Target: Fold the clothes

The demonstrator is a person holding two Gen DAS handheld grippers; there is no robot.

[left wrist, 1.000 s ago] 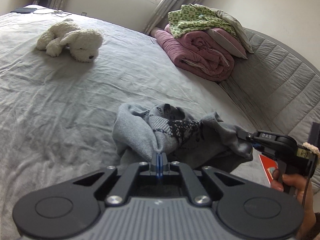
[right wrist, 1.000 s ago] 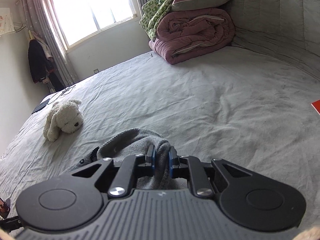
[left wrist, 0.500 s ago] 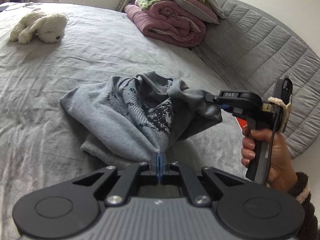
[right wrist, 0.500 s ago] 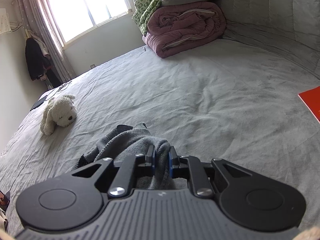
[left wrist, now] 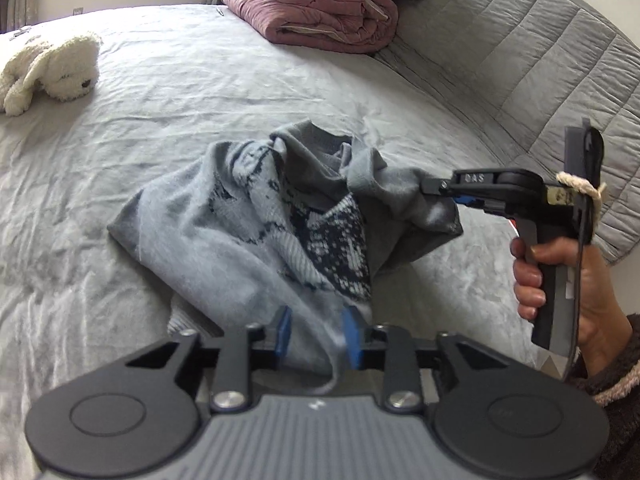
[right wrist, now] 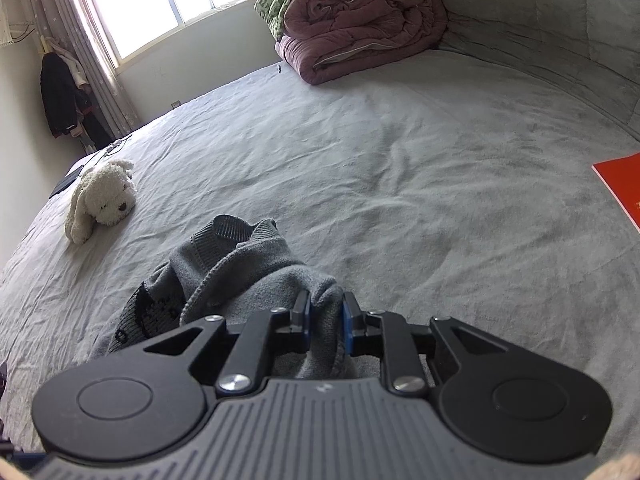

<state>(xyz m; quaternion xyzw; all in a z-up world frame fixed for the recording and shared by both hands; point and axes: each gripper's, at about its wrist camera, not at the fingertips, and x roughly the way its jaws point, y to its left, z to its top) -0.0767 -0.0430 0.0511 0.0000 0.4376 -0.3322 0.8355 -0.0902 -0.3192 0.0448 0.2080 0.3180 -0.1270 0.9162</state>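
The grey sweater (left wrist: 256,240) sits bunched mid-bed, right hand-held gripper (right wrist: 326,322) pinching its 3 o'clock edge to spread it, left hand-held gripper (left wrist: 316,338) parted, gripping nothing.

Sweater (left wrist: 256,240) lies crumpled on the bed (left wrist: 200,92), straight ahead of the left gripper (left wrist: 318,338), its near edge between that gripper's spread jaws; right gripper (left wrist: 434,188) is ahead-right of those jaws, clamped on the sweater's far right corner. Plush dog (left wrist: 52,70) sits on the bed far ahead-left of both sets of jaws, well apart from the sweater. Rolled quilt (left wrist: 324,12) is at the far end of the bed with pillows on top, against the headboard (left wrist: 532,72); a flat booklet (right wrist: 620,188) lies on the bed ahead-right of the right jaws.
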